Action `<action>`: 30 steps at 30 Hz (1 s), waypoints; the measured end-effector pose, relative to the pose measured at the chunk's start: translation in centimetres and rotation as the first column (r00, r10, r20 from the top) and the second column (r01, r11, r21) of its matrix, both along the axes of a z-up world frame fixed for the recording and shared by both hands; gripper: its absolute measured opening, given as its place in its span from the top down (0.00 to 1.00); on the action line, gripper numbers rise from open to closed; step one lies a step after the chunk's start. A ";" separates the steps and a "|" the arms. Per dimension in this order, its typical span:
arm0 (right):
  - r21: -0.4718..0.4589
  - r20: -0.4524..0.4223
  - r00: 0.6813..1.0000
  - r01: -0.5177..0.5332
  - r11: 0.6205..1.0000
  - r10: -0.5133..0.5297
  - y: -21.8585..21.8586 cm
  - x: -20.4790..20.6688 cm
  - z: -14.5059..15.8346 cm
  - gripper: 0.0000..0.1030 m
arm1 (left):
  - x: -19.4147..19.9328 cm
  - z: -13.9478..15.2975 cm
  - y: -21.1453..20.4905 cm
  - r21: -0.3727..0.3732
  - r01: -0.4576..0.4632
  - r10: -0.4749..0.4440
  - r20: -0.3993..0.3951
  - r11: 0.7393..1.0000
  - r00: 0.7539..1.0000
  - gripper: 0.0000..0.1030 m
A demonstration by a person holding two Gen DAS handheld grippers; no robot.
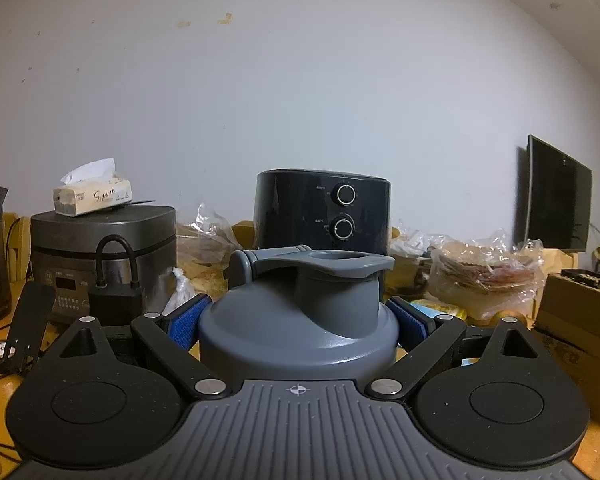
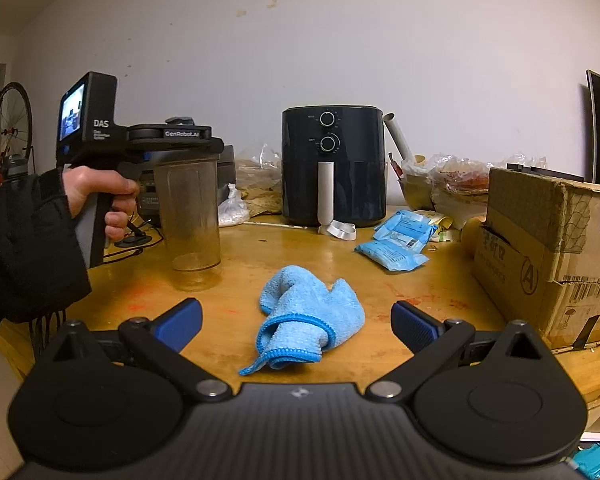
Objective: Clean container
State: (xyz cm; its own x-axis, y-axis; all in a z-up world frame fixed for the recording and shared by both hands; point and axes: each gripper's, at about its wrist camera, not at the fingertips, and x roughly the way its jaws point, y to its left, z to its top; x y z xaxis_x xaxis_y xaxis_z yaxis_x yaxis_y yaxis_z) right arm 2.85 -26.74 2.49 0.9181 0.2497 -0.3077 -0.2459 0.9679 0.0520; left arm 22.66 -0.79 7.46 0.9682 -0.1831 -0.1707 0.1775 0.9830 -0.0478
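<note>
A clear plastic shaker bottle (image 2: 190, 216) with a grey flip-top lid (image 1: 300, 312) stands upright at the left of the wooden table (image 2: 380, 292). My left gripper (image 1: 298, 320) is shut on the lid, its blue pads pressed on both sides. In the right wrist view a person's hand (image 2: 96, 188) holds that left gripper (image 2: 172, 136) at the bottle's top. A crumpled blue cloth (image 2: 304, 320) lies on the table. My right gripper (image 2: 298, 322) is open, its fingers spread either side of the cloth and nothing held.
A black air fryer (image 2: 332, 168) stands at the back. A cardboard box (image 2: 548, 248) sits at the right, with blue packets (image 2: 396, 244) before it. A rice cooker (image 1: 104, 248) with a tissue pack (image 1: 92, 196), plastic bags (image 1: 484, 276) and a monitor (image 1: 556, 200) line the wall.
</note>
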 end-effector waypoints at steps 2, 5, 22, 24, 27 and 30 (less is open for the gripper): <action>0.001 -0.001 1.000 0.001 1.000 -0.001 0.0 0.0 0.0 0.00 | -0.2 -0.1 0.1 -0.001 0.001 -0.001 -0.009 1.000 1.000 0.08; 0.002 -0.002 1.000 0.001 1.000 -0.001 0.0 0.0 0.0 0.00 | -0.6 -0.2 0.2 -0.005 0.004 -0.004 -0.020 1.000 1.000 0.08; 0.008 -0.005 1.000 -0.006 1.000 0.006 0.1 -0.1 -0.1 0.00 | -3.1 -0.6 -0.4 0.002 0.039 -0.039 -0.044 0.999 0.998 0.08; 0.008 -0.005 1.000 -0.007 1.000 0.007 0.1 -0.1 -0.1 0.00 | -3.3 -0.6 -0.4 -0.001 0.044 -0.044 -0.048 0.999 0.998 0.08; 0.009 -0.007 1.000 -0.008 1.000 0.008 0.2 -0.1 -0.2 0.00 | -3.6 -0.6 -0.6 0.007 0.050 -0.050 -0.043 0.999 0.998 0.08; 0.008 -0.008 1.000 -0.009 1.000 0.009 0.2 0.0 -0.2 0.00 | -3.6 -0.7 -0.7 0.011 0.054 -0.054 -0.044 0.998 0.998 0.08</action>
State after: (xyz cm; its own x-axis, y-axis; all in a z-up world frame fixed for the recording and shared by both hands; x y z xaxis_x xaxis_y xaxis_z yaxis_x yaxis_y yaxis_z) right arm 2.81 -26.59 2.27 0.9132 0.2609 -0.3130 -0.2544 0.9651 0.0622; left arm 19.02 -1.52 6.74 0.9485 -0.2328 -0.2150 0.2285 0.9725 -0.0449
